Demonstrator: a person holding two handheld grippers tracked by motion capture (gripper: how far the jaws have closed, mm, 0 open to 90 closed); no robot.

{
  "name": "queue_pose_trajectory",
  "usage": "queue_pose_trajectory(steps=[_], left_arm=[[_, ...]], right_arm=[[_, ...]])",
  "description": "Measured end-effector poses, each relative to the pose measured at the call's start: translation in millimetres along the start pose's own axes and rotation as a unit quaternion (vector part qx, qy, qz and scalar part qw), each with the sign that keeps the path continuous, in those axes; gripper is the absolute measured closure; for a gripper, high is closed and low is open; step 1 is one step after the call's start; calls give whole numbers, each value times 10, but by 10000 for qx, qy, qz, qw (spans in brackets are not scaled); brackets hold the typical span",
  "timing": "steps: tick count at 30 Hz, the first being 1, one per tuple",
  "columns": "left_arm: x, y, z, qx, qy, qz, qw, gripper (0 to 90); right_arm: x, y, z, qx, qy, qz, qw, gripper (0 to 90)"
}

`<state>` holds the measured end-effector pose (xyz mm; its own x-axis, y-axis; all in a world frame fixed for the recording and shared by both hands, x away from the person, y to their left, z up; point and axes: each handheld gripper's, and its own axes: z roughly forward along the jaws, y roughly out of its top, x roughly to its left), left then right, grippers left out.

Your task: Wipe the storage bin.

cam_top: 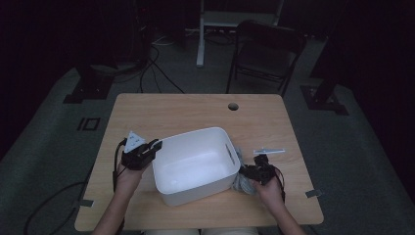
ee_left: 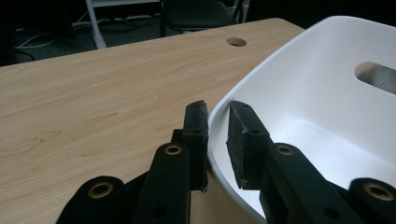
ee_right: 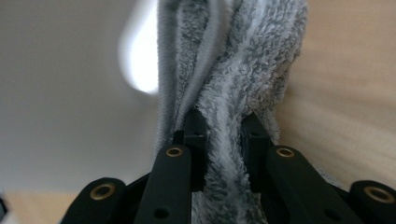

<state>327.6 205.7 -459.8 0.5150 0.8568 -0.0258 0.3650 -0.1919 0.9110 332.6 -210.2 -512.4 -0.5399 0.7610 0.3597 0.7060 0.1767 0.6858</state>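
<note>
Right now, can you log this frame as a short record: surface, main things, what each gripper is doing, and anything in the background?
surface: wooden table with a round hole
bin: white bin, empty inside, slot handle in its right wall
towel: grey towel, on the table beside the bin's right wall
left gripper: clamped on the bin's left rim, one jaw outside, one inside
right gripper: shut on a fold of the towel
background: folding chair beyond the table

A dim recording lab: a wooden tabletop [cam_top: 195, 110] ringed by stand bases [cam_top: 85, 90], floor cables [cam_top: 156, 68] and a folding chair [cam_top: 266, 49].
</note>
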Motion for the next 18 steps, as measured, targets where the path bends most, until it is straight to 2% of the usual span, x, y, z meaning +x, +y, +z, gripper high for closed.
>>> queue_pose_trajectory(steps=[2,4,5,9,11,12,16,18], left_arm=[[8,1,0,3,-44,18,10000,779],[14,3,-1,18,-67,42,10000,780],[19,4,-1,27,-87,60,9999,780],[8,4,0,29,-63,93,9999,780],[6,5,2,38,-42,115,9999,779],[4,6,3,44,-17,156,9999,780],[17,8,4,43,-50,101,9999,780],[7,14,13,33,-34,85,10000,780]], right_arm=[[-47,1,87,133,-5,89,9999,776],[-58,33,90,149,14,107,9998,776],[-56,76,70,97,-5,94,9999,775],[-14,457,-150,-487,169,74,9986,769],[14,583,-194,-619,44,-33,9981,767],[8,642,-198,-649,92,-2,9978,767],[-37,749,-176,-752,-34,47,9972,766],[-57,756,-215,-900,-185,13,9958,766]])
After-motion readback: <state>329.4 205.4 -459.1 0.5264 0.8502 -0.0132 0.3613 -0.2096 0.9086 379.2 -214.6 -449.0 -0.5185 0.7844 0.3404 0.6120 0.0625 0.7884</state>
